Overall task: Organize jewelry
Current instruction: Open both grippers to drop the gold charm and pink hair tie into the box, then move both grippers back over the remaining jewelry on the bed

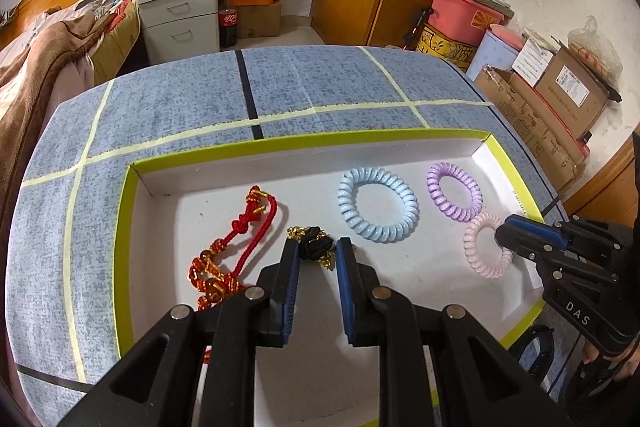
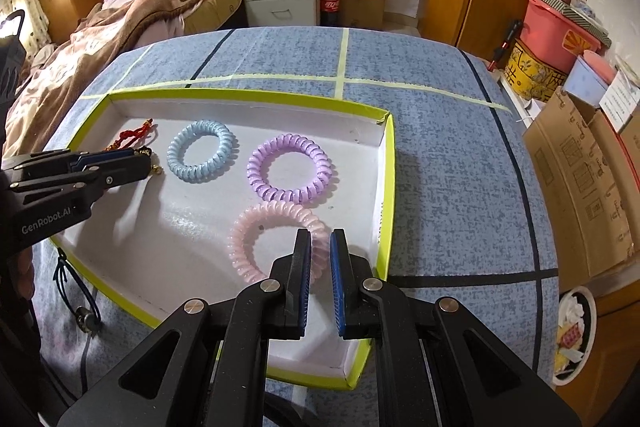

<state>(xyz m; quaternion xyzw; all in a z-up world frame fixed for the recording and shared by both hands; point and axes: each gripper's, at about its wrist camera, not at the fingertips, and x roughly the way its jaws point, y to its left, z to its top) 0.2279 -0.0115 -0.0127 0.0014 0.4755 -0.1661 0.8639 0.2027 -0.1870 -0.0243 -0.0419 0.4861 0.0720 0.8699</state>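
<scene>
Black-gold bracelet [image 1: 316,247] between left gripper [image 1: 318,247] fingertips (touching)

Left gripper [image 1: 316,251] narrowly parted, right gripper [image 2: 320,243] likewise, both angled downward

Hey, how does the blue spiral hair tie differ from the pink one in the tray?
The blue hair tie is light blue and opaque; the pink hair tie is pale, translucent pink. The blue one lies free mid-tray, untouched; the pink one lies nearer the tray's right wall, its rim between the right gripper's fingers. Both are coiled rings, similar in size.
</scene>
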